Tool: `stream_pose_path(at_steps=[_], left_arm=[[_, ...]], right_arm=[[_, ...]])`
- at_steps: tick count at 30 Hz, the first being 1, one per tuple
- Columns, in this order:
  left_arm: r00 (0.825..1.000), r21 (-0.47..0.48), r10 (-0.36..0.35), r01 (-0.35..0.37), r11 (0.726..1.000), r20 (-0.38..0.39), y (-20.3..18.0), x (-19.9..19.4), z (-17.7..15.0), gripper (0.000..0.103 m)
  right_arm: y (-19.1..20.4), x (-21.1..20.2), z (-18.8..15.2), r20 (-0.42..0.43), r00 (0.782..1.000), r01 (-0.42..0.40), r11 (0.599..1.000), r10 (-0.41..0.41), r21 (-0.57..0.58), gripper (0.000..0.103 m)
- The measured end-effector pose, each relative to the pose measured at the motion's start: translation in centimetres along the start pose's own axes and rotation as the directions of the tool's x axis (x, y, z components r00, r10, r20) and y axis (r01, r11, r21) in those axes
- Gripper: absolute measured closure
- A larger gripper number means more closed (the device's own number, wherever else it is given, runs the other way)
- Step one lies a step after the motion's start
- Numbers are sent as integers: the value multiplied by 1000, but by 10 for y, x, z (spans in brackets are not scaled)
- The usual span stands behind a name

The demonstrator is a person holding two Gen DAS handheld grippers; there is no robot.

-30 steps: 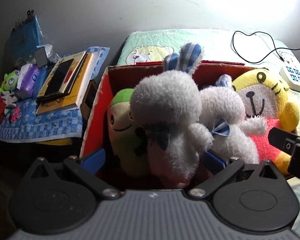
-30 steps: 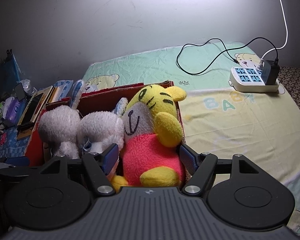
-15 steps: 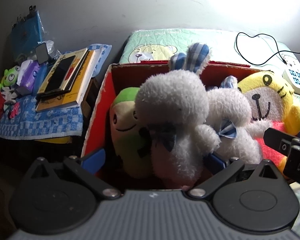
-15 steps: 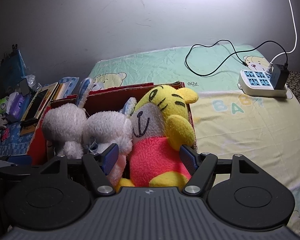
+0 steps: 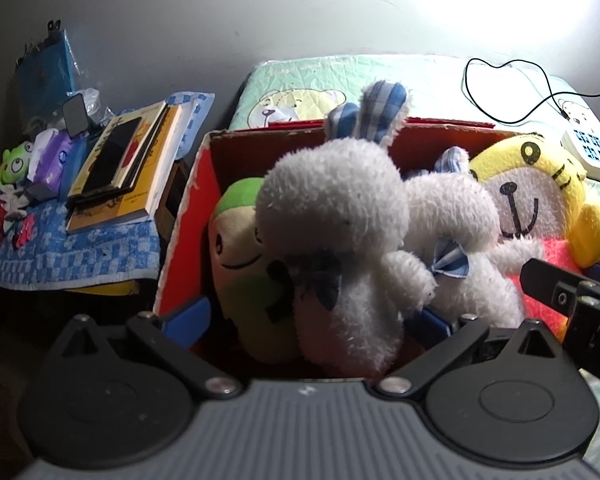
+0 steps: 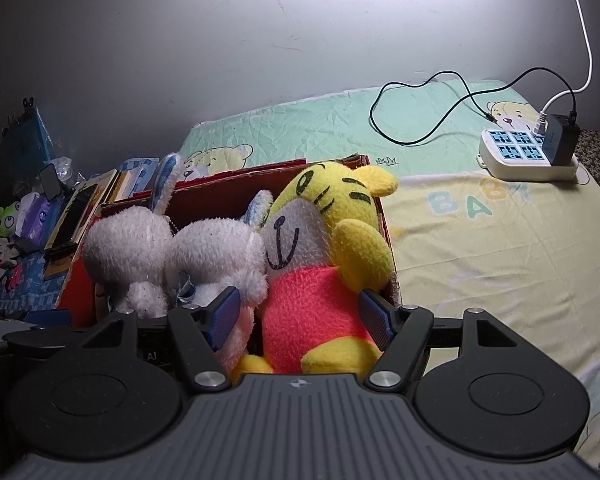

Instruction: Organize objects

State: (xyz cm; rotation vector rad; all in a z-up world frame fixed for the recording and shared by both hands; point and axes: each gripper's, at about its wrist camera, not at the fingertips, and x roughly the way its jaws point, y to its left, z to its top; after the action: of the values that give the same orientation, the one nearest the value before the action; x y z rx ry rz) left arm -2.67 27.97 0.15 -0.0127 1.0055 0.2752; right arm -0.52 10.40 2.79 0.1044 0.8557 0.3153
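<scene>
White rabbit (image 5: pixel 340 240) hides most of green plush (image 5: pixel 240 264).

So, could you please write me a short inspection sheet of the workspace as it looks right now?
Surface: bed sheet with bear print, pale green and yellow, wrinkled.
Job's things: red box on the bed holds a green plush, two white rabbits and a yellow tiger plush, packed tight.
Clutter: books and a frog toy on a blue checked cloth beside the box.
Grippers: left hand-held gripper open, straddling the green plush and front rabbit; right hand-held gripper open around the tiger.
Cables: black cable looped on the sheet; white cable rising from the power strip.
Surroundings: bare grey wall.
</scene>
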Motion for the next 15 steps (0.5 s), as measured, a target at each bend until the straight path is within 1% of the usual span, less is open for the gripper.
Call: stream_pose_path(at_steps=[7, 15], left_arm=[[1000, 10, 9, -9, 1000, 4, -1, 1, 0, 0], [1000, -11, 4, -4, 1000, -1, 2, 2, -1, 0]], right_arm=[[-2, 2, -1, -3, 1000, -4, 1000, 4, 19, 38], [1, 3, 0, 0, 1000, -14, 1000, 14, -10, 39]])
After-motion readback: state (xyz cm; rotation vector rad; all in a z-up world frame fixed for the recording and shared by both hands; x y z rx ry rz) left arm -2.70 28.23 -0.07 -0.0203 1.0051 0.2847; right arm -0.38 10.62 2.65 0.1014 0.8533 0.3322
